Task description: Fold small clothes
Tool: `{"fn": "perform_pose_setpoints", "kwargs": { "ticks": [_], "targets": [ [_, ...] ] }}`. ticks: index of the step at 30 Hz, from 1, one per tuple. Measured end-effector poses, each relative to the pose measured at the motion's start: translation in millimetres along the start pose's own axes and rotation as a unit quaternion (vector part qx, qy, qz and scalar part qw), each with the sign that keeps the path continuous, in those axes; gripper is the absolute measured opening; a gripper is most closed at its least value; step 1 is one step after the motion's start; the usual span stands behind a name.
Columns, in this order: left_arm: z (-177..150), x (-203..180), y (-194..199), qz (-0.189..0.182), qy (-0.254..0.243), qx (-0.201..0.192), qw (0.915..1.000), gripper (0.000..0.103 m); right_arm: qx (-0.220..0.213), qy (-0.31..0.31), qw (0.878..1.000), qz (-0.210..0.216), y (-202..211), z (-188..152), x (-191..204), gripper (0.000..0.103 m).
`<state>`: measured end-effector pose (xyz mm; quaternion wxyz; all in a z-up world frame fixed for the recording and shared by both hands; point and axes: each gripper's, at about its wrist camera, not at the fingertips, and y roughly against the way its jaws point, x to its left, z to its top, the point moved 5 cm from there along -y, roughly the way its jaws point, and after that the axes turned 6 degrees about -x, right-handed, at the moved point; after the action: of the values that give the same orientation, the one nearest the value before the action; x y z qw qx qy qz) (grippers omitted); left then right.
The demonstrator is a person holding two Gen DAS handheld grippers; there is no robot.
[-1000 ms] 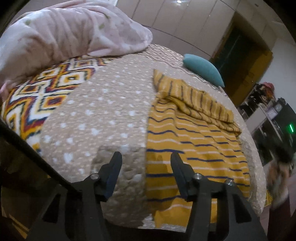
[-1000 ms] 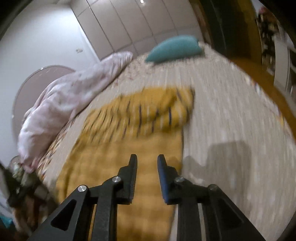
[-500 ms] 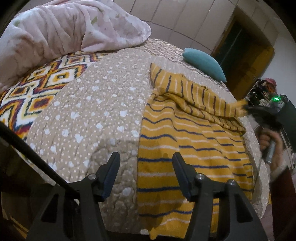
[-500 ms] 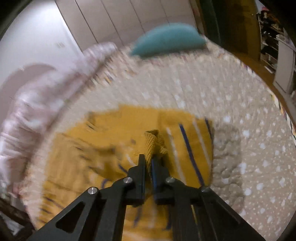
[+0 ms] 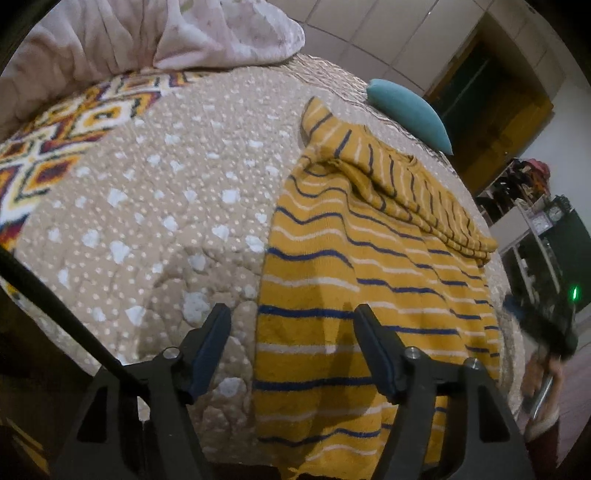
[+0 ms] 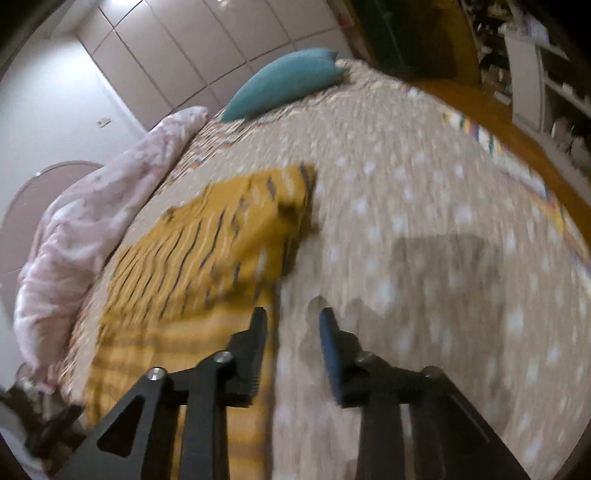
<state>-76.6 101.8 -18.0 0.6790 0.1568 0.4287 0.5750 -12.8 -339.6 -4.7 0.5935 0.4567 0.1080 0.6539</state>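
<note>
A yellow knit sweater (image 5: 354, 291) with blue and white stripes lies flat on the beige dotted bedspread (image 5: 166, 206), its sleeves folded across the upper part. It also shows, blurred, in the right wrist view (image 6: 192, 258). My left gripper (image 5: 291, 328) is open and empty, hovering over the sweater's left lower edge. My right gripper (image 6: 291, 321) is open and empty, over the bedspread (image 6: 424, 240) just beside the sweater's right edge.
A pink crumpled duvet (image 5: 147, 33) lies at the far left of the bed, a teal pillow (image 5: 410, 107) at the far end. A patterned blanket patch (image 5: 55, 147) lies left. Shelves and a doorway stand beyond the bed on the right.
My right gripper held the sweater's sleeve half a second ago; it has let go, opened and pulled back to the right. My left gripper stayed open and moved slightly closer.
</note>
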Motion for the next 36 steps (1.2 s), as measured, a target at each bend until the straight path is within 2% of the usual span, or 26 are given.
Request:
{"fn": "perform_pose_setpoints", "kwargs": {
  "ticks": [2,5,7,9,10,13,17,19,21,23,32,36],
  "targets": [
    [0,0,-3,-0.009,0.001,0.001,1.0000,0.069,0.028,-0.005,0.999,0.029,9,-28,0,0.035],
    [-1,-5,-3,-0.046,0.005,0.013,0.9988,0.068,0.056,-0.012,0.997,0.060,13,-66,5,0.035],
    [-6,-7,-1,-0.074,0.018,0.024,0.9968,0.056,0.053,-0.017,0.996,0.075,18,-85,9,0.035],
    [-14,-5,2,-0.082,0.032,0.029,0.9957,0.044,0.052,-0.030,0.993,0.099,24,-100,16,0.036],
    [-19,-4,4,-0.084,0.037,0.029,0.9953,0.042,0.054,-0.044,0.991,0.117,26,-110,18,0.036],
    [-40,1,14,-0.104,0.060,0.033,0.9922,0.041,0.063,-0.075,0.982,0.158,32,-132,20,0.036],
    [-59,0,16,-0.105,0.061,0.034,0.9920,0.042,0.088,-0.095,0.973,0.192,39,-160,21,0.036],
    [-64,-3,16,-0.104,0.051,0.028,0.9929,0.046,0.105,-0.092,0.971,0.193,39,-177,23,0.036],
    [-66,-9,17,-0.107,0.040,0.026,0.9931,0.058,0.121,-0.086,0.970,0.190,40,-191,26,0.038],
    [-69,-14,17,-0.109,0.034,0.028,0.9930,0.065,0.134,-0.078,0.970,0.190,40,-202,32,0.038],
    [-79,-16,11,-0.098,0.026,0.047,0.9938,0.066,0.138,-0.026,0.977,0.161,34,-208,59,0.038],
    [-88,-12,7,-0.099,0.036,0.063,0.9924,0.066,0.140,-0.028,0.977,0.157,33,-208,61,0.038]
  ]
}}
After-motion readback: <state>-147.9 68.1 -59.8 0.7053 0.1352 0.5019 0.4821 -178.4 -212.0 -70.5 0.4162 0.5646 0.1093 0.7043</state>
